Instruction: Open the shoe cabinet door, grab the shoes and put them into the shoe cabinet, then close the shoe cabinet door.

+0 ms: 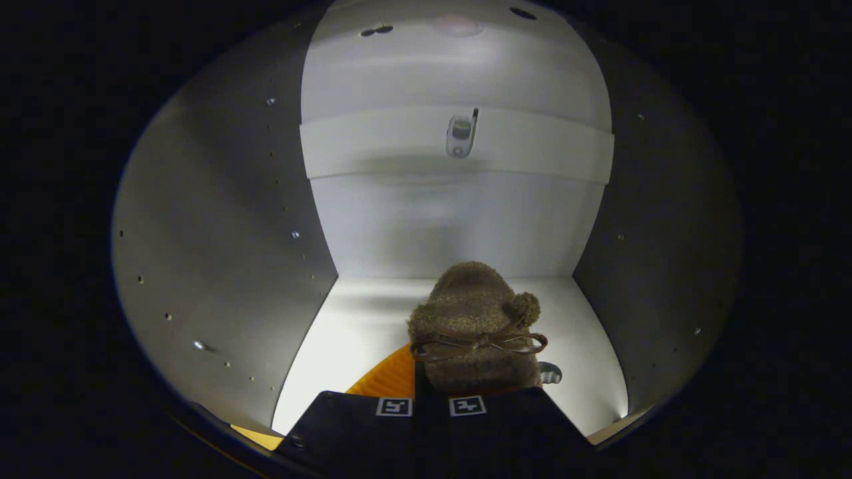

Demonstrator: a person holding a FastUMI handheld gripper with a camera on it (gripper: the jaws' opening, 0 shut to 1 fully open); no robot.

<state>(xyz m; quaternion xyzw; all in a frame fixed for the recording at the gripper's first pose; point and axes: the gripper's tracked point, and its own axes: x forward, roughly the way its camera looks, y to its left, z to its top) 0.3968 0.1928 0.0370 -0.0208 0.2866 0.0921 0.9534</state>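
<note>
A brown fuzzy shoe (471,322) with a thin bow and a pompom lies just ahead of my fingers, its toe pointing at the cabinet's back wall. An orange sole (388,380) shows under it on the left. My gripper (430,403) is inside the shoe cabinet (219,253), fingers drawn close together and clamped on the shoe's near edge. The shoe rests low over the cabinet's white floor (346,332). The grip point itself is hidden behind the fingers.
Grey side walls with rows of small holes close in on the left and on the right (659,266). The white back wall carries a horizontal rail (373,143) with a metal fitting (460,135). A small metal piece (551,374) peeks out right of the shoe.
</note>
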